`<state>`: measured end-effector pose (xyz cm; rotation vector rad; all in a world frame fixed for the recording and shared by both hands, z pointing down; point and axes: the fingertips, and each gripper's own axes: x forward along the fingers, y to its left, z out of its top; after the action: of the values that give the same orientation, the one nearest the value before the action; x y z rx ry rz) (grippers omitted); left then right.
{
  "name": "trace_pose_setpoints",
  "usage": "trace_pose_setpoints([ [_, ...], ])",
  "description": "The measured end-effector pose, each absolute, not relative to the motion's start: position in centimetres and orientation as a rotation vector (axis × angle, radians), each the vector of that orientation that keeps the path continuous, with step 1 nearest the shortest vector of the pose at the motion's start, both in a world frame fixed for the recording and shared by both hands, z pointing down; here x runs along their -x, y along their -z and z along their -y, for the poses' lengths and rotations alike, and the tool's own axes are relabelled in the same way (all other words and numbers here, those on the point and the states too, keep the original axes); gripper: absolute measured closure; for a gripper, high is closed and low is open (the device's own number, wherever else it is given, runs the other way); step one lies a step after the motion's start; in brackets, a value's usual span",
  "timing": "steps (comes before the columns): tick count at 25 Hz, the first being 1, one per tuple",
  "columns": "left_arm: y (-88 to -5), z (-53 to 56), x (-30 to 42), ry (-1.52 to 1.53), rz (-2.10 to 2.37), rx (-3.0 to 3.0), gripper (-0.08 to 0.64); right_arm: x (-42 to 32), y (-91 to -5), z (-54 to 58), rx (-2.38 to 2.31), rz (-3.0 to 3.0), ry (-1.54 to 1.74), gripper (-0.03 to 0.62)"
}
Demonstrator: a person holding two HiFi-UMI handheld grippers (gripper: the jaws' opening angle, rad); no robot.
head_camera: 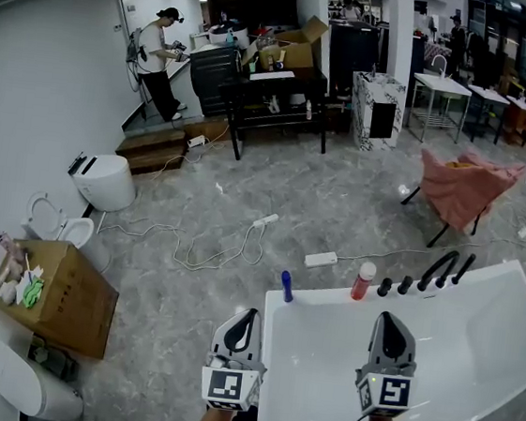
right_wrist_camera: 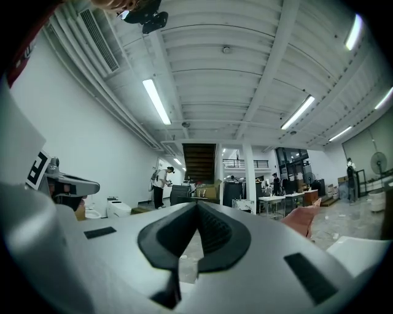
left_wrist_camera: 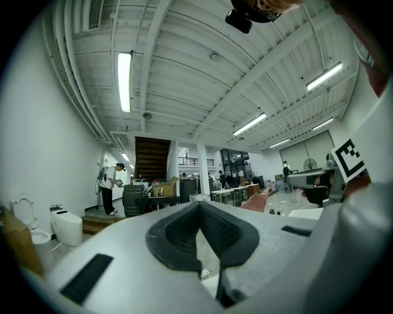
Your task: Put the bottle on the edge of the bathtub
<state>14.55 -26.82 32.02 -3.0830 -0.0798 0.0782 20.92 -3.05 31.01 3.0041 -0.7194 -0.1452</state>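
**Workpiece.** On the far rim of the white oval bathtub (head_camera: 324, 299), from left to right, stand a slim dark-blue upright item (head_camera: 286, 287), a small reddish translucent bottle with a white cap (head_camera: 362, 282), and a row of black tap fittings (head_camera: 425, 275).

- The bottle is upright on the rim, well apart from the blue item and just beside the nearest black fitting.
- It touches neither gripper. Judged from its position, the placement looks complete, or the bottle has not yet been picked up.

**Handling estimate.**

- The bottle appears to be light plastic, stiff enough for a firm pinch. It is too small in view to tell its fill level.
- Its smooth round wall may slip or twist between flat pads.
- Its narrow base on a glossy rim suggests it tips easily.
- Take hold at mid-body, below the cap, with the jaws square across the width. Approach from the tub side to stay clear of the black fitting.

**Tool pose.**

- The left gripper (head_camera: 249, 315) is held low near the body, at the tub's near left corner, above the grey floor. Its own view shows the dark pads (left_wrist_camera: 184, 236) pressed together with nothing between them.
- The right gripper (head_camera: 392, 318) is level with the left one, above the tub basin. Its jaws are likewise closed on nothing (right_wrist_camera: 196, 207).
- Both point forward, away from the body and toward the far rim. Both are well short of the bottle.
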Motion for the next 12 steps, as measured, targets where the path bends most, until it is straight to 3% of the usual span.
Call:
trace_pose_setpoints([
  [12,-31.77,26.43,-14.49,-0.087,0.091,3.087,0.555,-20.83,-30.91,3.0,-2.986,0.726,0.122,0.595],
])
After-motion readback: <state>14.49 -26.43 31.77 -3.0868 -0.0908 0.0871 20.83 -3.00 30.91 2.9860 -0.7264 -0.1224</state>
